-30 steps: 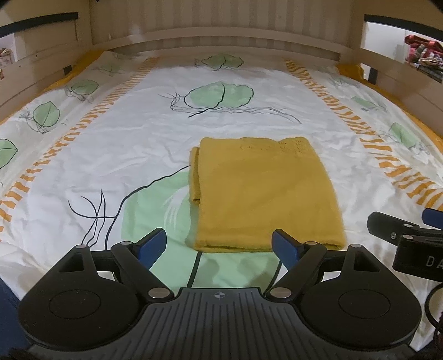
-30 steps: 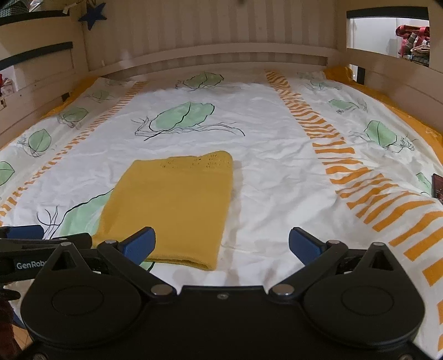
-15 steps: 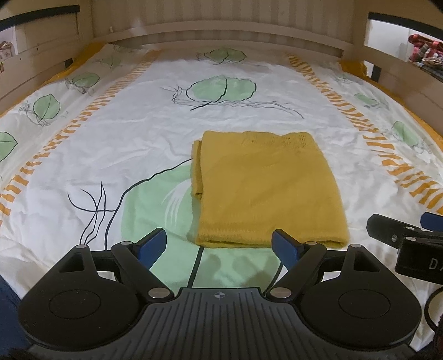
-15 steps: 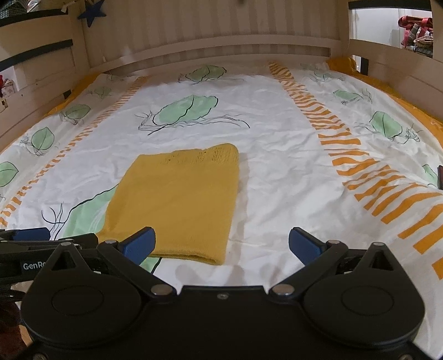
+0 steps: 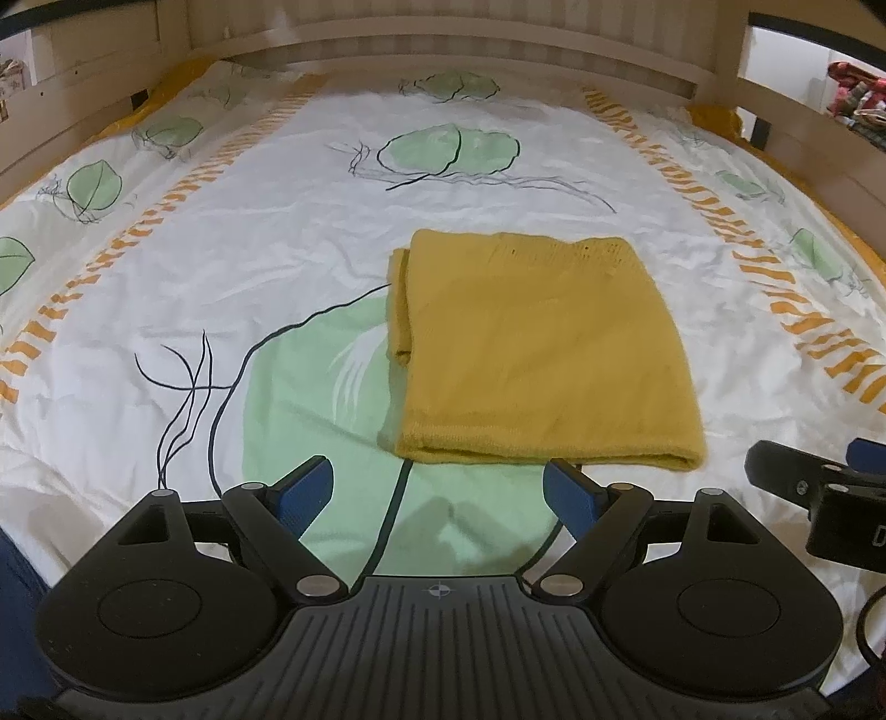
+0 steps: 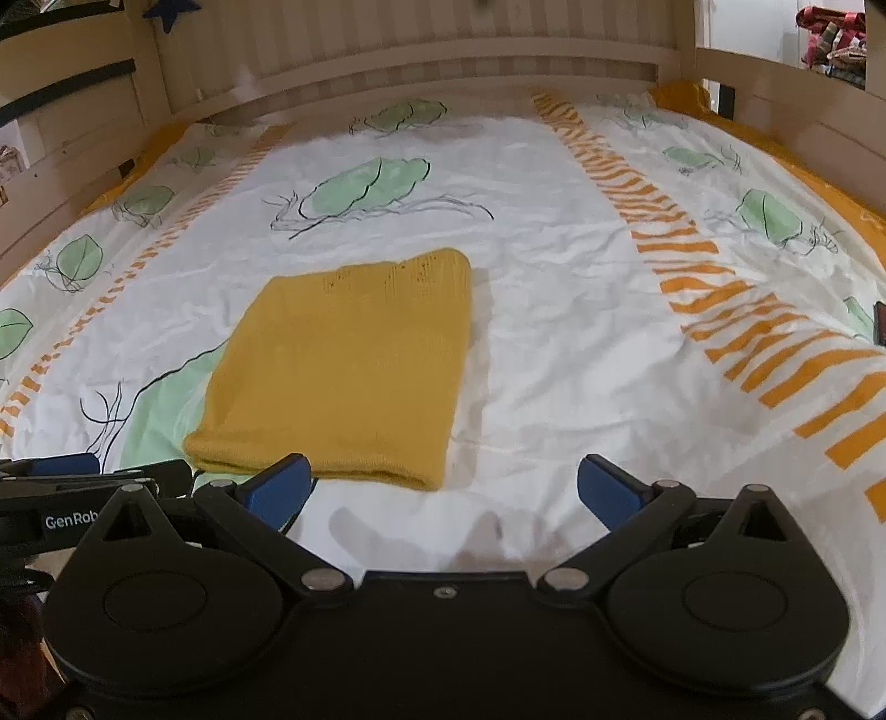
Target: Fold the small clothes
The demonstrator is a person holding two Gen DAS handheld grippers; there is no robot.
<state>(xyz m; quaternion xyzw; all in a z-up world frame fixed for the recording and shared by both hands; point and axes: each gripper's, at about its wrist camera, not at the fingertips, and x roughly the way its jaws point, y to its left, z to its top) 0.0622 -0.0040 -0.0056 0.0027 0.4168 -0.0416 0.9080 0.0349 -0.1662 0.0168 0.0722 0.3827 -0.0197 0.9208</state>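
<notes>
Nearest to us: left tool (image 5: 438, 490) w/ blue-padded fingers (image 5: 303, 487) spread wide, nothing between them, hovering over the green leaf print just short of the cloth's near edge. Right tool (image 6: 443, 490) likewise gaping, empty, over plain white sheet; its left finger (image 6: 279, 487) sits at the near hem of the cloth, can't tell if touching. Each tool shows at the edge of the other's view, so they're side by side, near each other.

Next out: yellow knit cloth (image 5: 540, 346), folded into a flat rectangle, lying on the bedsheet (image 5: 277, 232) approx. mid-bed. Near edge is a rounded fold; on its left side a narrower layer sticks out from under the top one. Far edge has a row of small eyelet holes. From the right wrist view it (image 6: 346, 368) lies left of centre.

Beyond: sheet printed w/ green leaves and orange striped bands, some wrinkles. Furthest: pale wooden bed frame (image 5: 443, 52) w/ slatted headboard and side rails.
</notes>
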